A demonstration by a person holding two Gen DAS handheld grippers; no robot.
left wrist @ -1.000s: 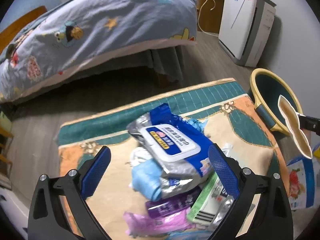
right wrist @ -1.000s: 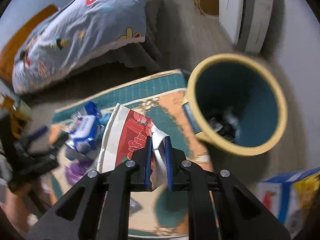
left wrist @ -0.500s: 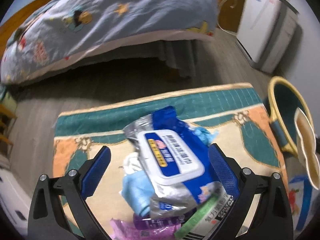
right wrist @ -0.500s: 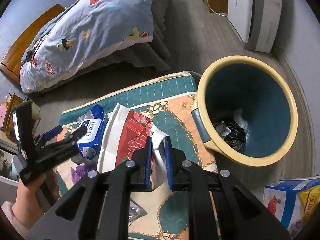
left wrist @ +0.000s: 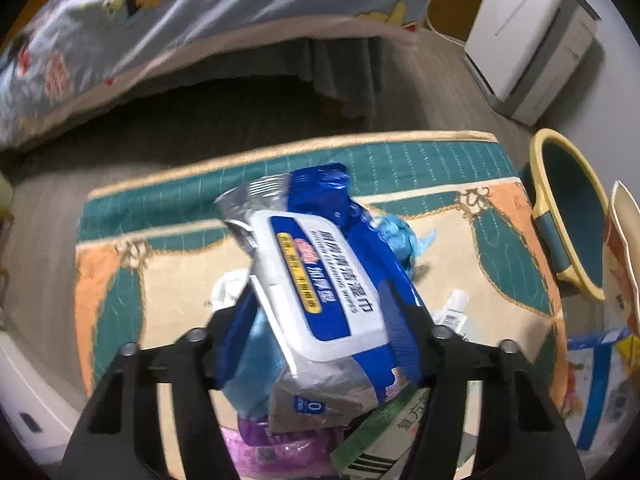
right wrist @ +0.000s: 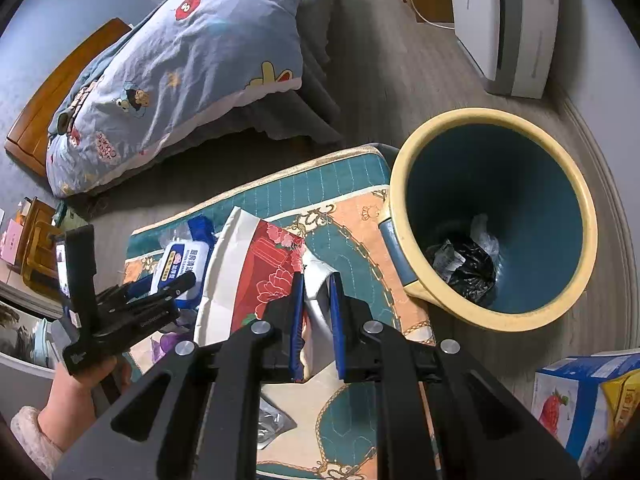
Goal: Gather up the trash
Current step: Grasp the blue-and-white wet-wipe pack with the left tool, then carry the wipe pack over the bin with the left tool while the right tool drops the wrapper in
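A: Where did the left gripper point?
B: Steeply down at frame centre, jaws just closing onto the wipes.
A: The right gripper?
B: Tilted down, clenched on a wrapper, bin right

Blue-and-white wet-wipe pack: glossy crinkled plastic film, silver foil ends, smooth hard white plastic lid.
Teal-and-orange patterned rug: matt quilted cloth, stitched lines.
Yellow-rimmed teal bin: smooth plastic, slight sheen; black glossy plastic bag inside.
Red floral white-edged bag: smooth paper-like sheet, silvery lining.
Left gripper, right gripper: matt black plastic, ribbed blue pads, bright metal screws.
Blue cartoon-print duvet: soft matt cloth.
Brown headboard: polished wood.
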